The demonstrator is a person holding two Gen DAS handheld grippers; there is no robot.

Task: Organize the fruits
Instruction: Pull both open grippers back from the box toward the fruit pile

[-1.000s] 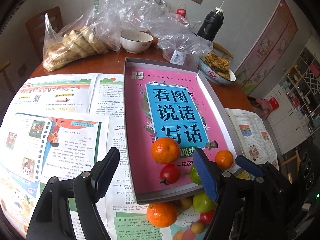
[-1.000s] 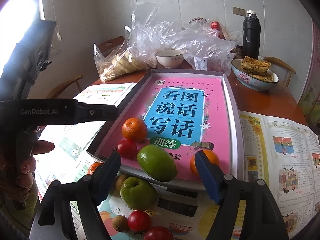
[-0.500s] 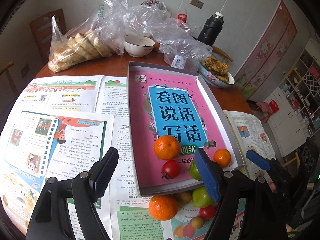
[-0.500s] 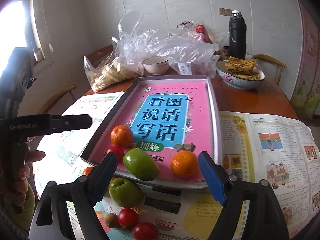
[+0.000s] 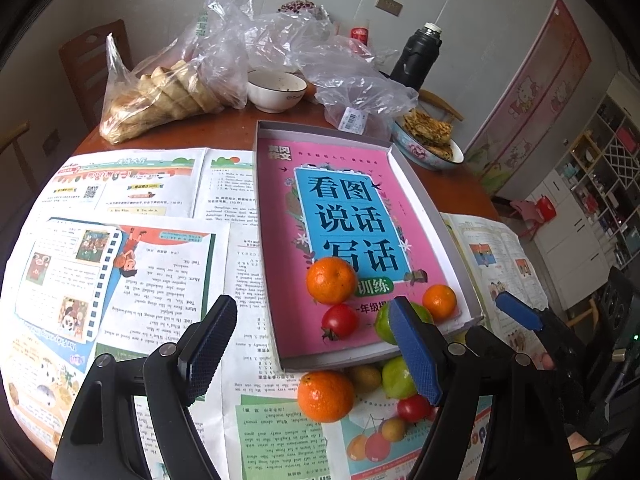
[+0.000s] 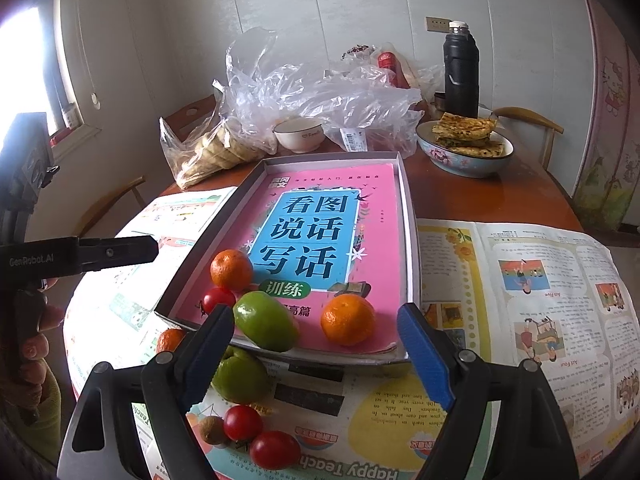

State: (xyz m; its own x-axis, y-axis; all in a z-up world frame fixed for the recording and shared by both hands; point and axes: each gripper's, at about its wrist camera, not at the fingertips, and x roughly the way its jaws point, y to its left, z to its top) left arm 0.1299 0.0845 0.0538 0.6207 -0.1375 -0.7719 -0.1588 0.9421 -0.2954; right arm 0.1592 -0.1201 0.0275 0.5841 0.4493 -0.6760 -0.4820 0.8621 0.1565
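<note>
A shallow grey box tray point(image 5: 436, 216) point(image 6: 412, 240) lined with a pink book holds two oranges point(image 5: 331, 280) point(image 6: 347, 319), a red tomato point(image 5: 340, 321) and a green fruit point(image 6: 265, 326) near its front edge. In front of the tray, on printed paper, lie another orange point(image 5: 325, 396), a green apple point(image 6: 240, 376), red tomatoes point(image 6: 242, 423) and small brown fruits point(image 6: 211, 429). My left gripper point(image 5: 312, 356) is open and empty above the loose orange. My right gripper point(image 6: 316, 354) is open and empty, above the tray's front edge.
Printed sheets point(image 5: 132, 264) cover the round wooden table. At the back stand a plastic bag of bread point(image 5: 160, 96), a white bowl point(image 5: 276, 90), crumpled plastic bags point(image 6: 340, 96), a black flask point(image 6: 460, 72) and a bowl of pancakes point(image 6: 466, 148).
Both grippers have drawn back and up from the tray, still open. The fruits have not moved.
</note>
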